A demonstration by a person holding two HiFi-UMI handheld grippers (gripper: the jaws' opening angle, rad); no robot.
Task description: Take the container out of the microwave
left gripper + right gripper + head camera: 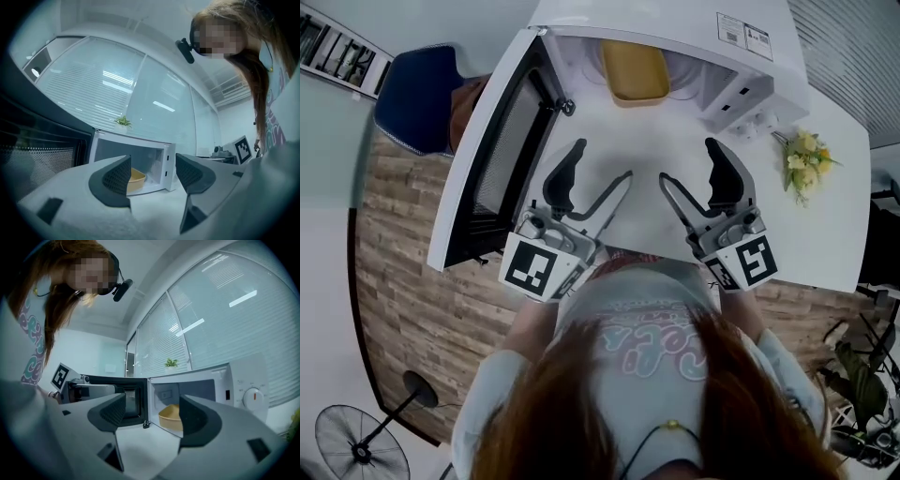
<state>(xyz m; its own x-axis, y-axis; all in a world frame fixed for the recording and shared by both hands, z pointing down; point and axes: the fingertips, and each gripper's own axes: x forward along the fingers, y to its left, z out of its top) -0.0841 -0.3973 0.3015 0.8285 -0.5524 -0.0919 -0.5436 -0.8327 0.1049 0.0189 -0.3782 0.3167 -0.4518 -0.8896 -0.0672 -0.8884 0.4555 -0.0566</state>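
Note:
A yellow container point(635, 72) sits inside the open white microwave point(741, 56) at the back of the white table. The container also shows in the left gripper view point(136, 179) and in the right gripper view point(170, 416), partly behind the jaws. The microwave door point(492, 150) swings out to the left. My left gripper point(600, 169) is open above the table in front of the microwave, nothing between its jaws. My right gripper point(686, 164) is open beside it, also empty. Both stand well short of the container.
A small bunch of yellow flowers point(804, 159) lies on the table point(825, 225) right of the microwave. A blue chair point(417, 94) stands left of the door. Wooden floor, a fan point(356, 436) and a plant point(862, 384) lie around the table.

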